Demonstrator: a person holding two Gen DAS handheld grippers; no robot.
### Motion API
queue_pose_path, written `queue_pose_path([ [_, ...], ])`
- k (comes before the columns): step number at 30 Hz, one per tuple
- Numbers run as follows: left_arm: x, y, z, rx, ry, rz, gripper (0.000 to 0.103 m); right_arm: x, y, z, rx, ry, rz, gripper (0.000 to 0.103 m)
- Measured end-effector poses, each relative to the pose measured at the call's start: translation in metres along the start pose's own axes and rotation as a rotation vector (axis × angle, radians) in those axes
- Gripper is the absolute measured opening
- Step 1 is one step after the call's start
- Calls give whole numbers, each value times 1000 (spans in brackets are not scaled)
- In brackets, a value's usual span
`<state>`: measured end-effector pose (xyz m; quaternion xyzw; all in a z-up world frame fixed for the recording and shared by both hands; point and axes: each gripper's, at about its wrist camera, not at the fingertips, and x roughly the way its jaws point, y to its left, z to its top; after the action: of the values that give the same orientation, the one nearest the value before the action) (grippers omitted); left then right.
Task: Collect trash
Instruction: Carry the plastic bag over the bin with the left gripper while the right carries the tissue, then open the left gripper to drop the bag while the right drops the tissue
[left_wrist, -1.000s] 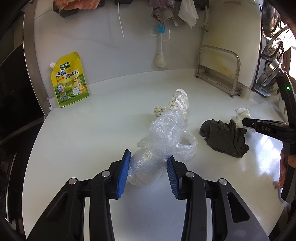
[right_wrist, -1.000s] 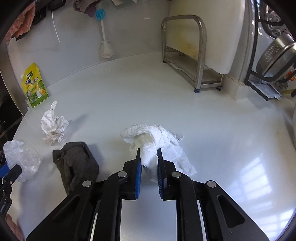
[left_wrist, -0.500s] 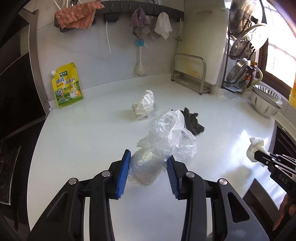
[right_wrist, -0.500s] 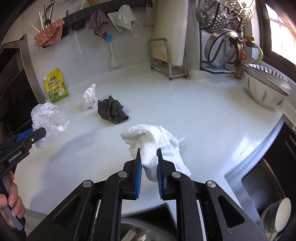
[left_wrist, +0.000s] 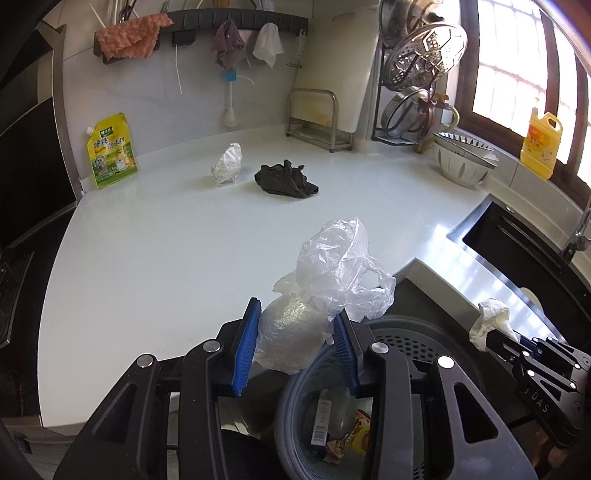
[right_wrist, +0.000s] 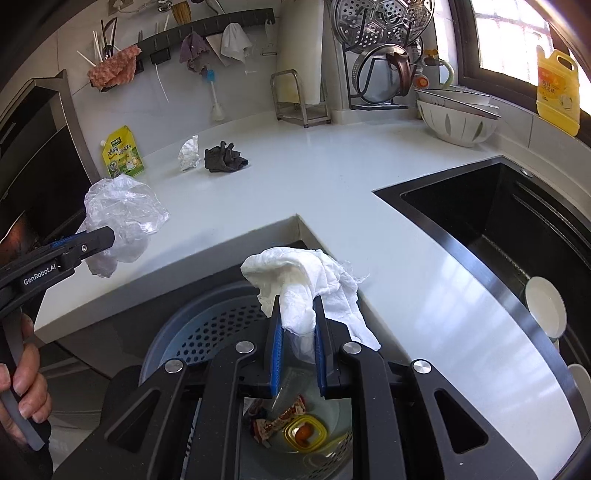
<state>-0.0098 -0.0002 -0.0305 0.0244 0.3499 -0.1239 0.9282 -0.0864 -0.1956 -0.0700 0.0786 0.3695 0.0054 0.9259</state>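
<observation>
step in hand: carry to disposal. left gripper (left_wrist: 293, 341) pinches a plastic bag (left_wrist: 325, 288) at the rim of the bin (left_wrist: 402, 341), partly over the counter (left_wrist: 166, 240). right gripper (right_wrist: 298, 328) pinches a tissue (right_wrist: 306, 280) above the bin. next move likely: centre each over the opening, then spread the jaws. crumpled paper (left_wrist: 227, 164) and dark cloth (left_wrist: 286, 179) lie uncollected on the counter.

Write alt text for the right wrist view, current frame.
The right gripper is shut on a crumpled white tissue above a perforated trash bin holding wrappers. At left, the left gripper holds a clear plastic bag; a dark rag and foil wad lie on the white counter.
</observation>
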Motion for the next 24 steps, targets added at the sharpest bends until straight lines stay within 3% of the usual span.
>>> queue_pose_path([
  [11,-8,-25,-43,5,64,-51,38,-11,0,-39,2,17,11,14],
  [24,2,-40,-75,22,125,-46,39,-8,2,-61,-3,46,40,14],
])
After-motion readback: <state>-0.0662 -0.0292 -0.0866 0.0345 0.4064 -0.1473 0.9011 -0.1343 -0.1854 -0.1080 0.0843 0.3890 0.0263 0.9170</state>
